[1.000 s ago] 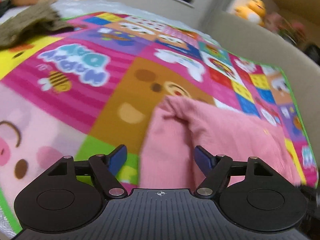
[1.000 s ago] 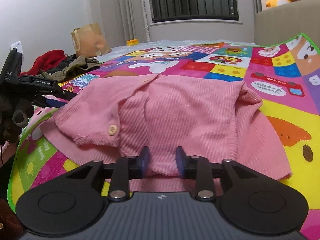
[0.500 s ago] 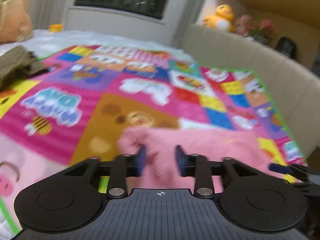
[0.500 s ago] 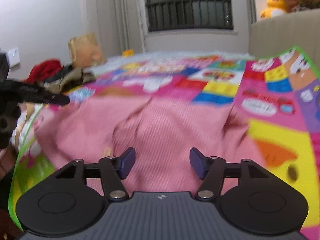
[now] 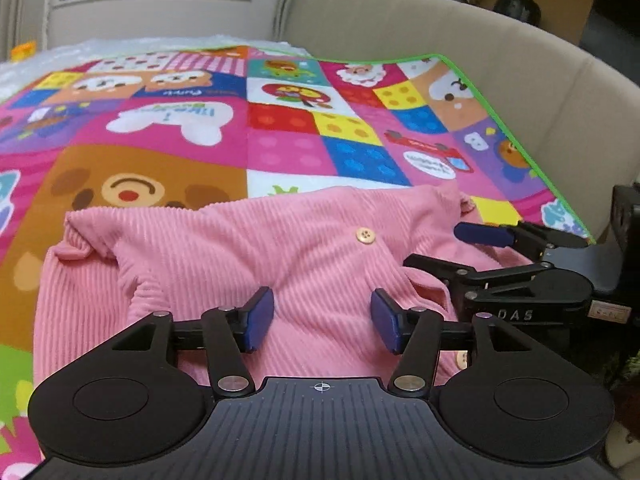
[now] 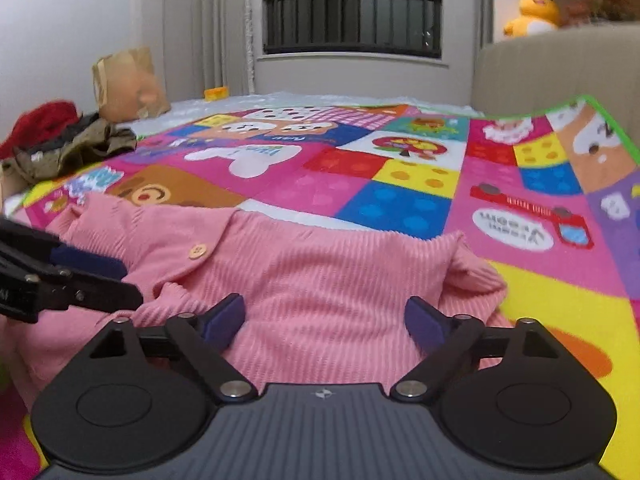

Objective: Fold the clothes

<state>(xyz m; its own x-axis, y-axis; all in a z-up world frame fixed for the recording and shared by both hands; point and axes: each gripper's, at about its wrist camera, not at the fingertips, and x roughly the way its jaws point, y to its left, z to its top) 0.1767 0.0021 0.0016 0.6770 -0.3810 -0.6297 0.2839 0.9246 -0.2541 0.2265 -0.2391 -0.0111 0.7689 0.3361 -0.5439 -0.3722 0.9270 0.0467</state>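
Both sets of jaws are opening, nothing pinched: my left gripper (image 5: 322, 322) half-spread, my right gripper (image 6: 324, 322) wide, over the pink cardigan (image 5: 280, 256) bunched on the play mat (image 5: 288, 152). Risk: the loose folds spring apart, or a pad snags the ribbing.

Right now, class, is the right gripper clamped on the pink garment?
No: the right gripper is opening, its fingers apart above the pink garment.

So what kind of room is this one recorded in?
Probably a home living room or playroom: a cartoon-print play mat covers the floor, a beige sofa edges it, and a yellow plush toy sits behind the sofa.
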